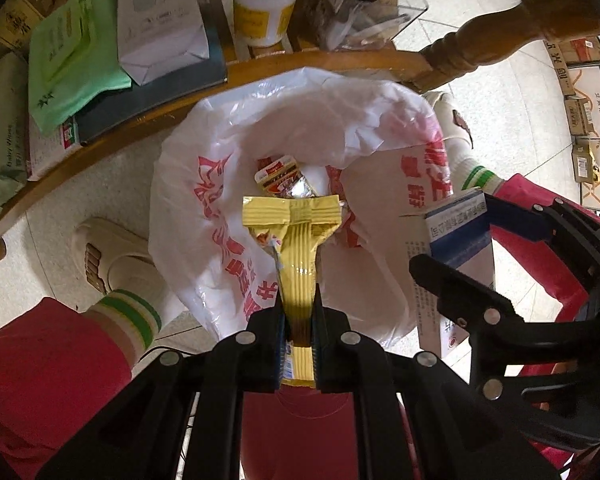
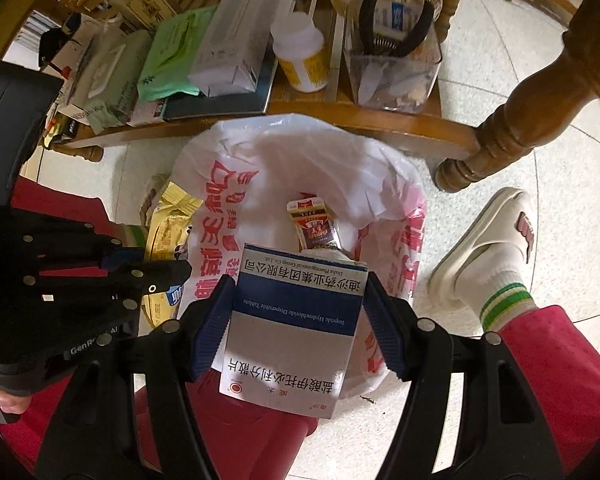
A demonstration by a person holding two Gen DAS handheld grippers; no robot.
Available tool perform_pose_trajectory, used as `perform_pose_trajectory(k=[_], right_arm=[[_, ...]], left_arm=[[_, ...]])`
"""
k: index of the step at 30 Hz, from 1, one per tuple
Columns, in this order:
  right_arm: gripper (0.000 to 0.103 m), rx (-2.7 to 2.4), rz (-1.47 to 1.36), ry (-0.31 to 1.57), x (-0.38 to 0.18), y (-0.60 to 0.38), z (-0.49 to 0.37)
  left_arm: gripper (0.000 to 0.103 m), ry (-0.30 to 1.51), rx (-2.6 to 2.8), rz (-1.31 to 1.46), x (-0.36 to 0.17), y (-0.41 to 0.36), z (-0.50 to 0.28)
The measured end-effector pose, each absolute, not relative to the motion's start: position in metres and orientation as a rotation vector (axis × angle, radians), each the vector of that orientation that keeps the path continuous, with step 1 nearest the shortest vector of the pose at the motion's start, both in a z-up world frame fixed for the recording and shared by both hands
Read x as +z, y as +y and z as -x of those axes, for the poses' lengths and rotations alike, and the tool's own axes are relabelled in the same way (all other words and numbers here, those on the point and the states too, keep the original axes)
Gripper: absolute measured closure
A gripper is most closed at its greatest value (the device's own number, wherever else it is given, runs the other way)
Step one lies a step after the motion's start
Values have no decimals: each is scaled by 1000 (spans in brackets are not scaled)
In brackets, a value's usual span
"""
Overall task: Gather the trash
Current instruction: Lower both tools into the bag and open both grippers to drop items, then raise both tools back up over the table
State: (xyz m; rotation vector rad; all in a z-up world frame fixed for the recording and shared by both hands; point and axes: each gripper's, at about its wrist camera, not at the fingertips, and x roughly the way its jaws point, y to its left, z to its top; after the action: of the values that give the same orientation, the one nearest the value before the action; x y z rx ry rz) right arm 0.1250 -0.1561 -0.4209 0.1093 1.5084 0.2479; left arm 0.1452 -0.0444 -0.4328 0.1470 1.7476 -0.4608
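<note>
A white plastic bag (image 1: 220, 152) with red print stands open on the floor, and a small printed packet (image 1: 282, 178) lies inside it. Above the bag's mouth, my left gripper (image 1: 300, 320) points down, shut on a yellow foil wrapper (image 1: 296, 240). In the right wrist view the same bag (image 2: 300, 160) and packet (image 2: 314, 226) lie below my right gripper (image 2: 298, 292). That gripper's blue pads (image 2: 210, 328) press on a blue and white medicine box (image 2: 292, 344) over the bag's near edge. The box (image 1: 456, 232) also shows at the right of the left wrist view.
A low wooden shelf (image 2: 340, 120) behind the bag carries a green pack (image 2: 168, 52), a white carton (image 2: 236, 36), a white bottle (image 2: 304, 60) and a clear container (image 2: 396, 76). A wooden table leg (image 2: 512, 120) stands at the right. The person's slippered feet (image 2: 488, 248) flank the bag.
</note>
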Motion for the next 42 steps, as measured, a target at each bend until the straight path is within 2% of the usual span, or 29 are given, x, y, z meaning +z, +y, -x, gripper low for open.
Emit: perform_pose_trajectory(k=[17,18,20,23,27,37,42], right_arm=[[39,257,-150,1577,-447,-156,-134],[38,254,-149,1579,-448,-156,-134],[38,247,-145,1583,-449,-156,-135],[38,243,-140,1582,-449,-156,-135],[38,237,-145,1580,-448,-158,-136],[38,231,-131,1553,-434,-157,-133],[38,229,-114,1500,-408,-159,-123]], left_arm=[[91,1819,-401,-129,-464,-46,-156],[89,1821,-388,-144,-465,-46,-157],[69,1832,-368,-156,-468,-45,-157],[59,1822,-349,-176,-467,-43,-158],[54,1814,-339,-176,-466,-41,-160],[53,1790,-340,-173,-454,-40,-157],[41,1732,-348,-189,-428,-39,-151]])
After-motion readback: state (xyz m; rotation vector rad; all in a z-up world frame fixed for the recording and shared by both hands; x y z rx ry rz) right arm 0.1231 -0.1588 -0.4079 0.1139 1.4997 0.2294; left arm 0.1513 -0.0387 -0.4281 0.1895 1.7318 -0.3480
